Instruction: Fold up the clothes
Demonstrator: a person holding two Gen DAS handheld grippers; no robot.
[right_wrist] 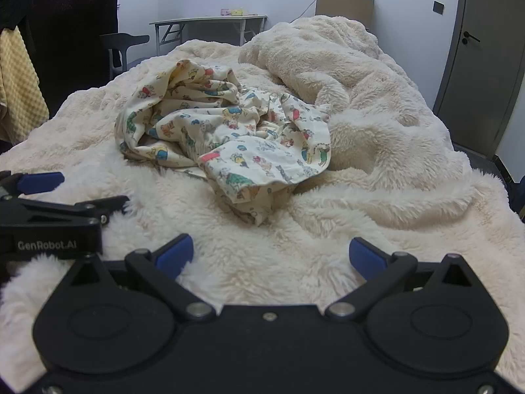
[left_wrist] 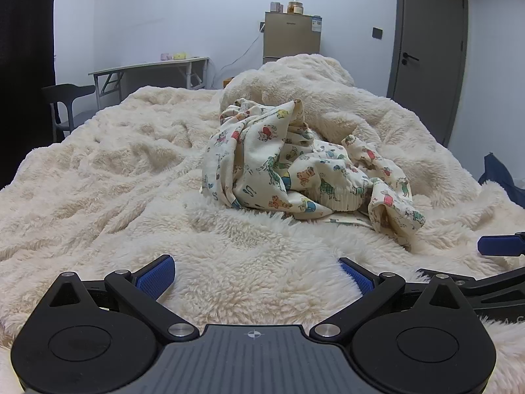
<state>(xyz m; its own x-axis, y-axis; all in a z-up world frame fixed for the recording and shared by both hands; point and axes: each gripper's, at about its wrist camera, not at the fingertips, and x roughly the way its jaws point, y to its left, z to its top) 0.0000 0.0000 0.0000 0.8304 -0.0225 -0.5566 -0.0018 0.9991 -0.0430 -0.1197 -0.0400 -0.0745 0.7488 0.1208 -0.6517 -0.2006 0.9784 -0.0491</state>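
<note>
A crumpled cream garment with a colourful cartoon-animal print [left_wrist: 295,167] [right_wrist: 229,138] lies in a heap on the fluffy cream blanket [left_wrist: 115,170] [right_wrist: 393,177]. My left gripper [left_wrist: 256,274] hovers low over the blanket in front of the heap, jaws wide open, nothing between its blue pads. My right gripper [right_wrist: 272,256] sits likewise short of the garment, open and empty. In the right wrist view the left gripper [right_wrist: 42,197] shows at the left edge; in the left wrist view a blue fingertip [left_wrist: 500,245] of the right gripper pokes in at the right edge.
A bunched part of the same blanket [left_wrist: 311,75] [right_wrist: 328,49] rises behind the garment. Beyond the bed stand a folding table [left_wrist: 151,67], a dark chair [left_wrist: 65,98], a small fridge [left_wrist: 292,36] with jars on top, and a grey door [left_wrist: 426,39]. A dark curtain [right_wrist: 75,16] hangs left.
</note>
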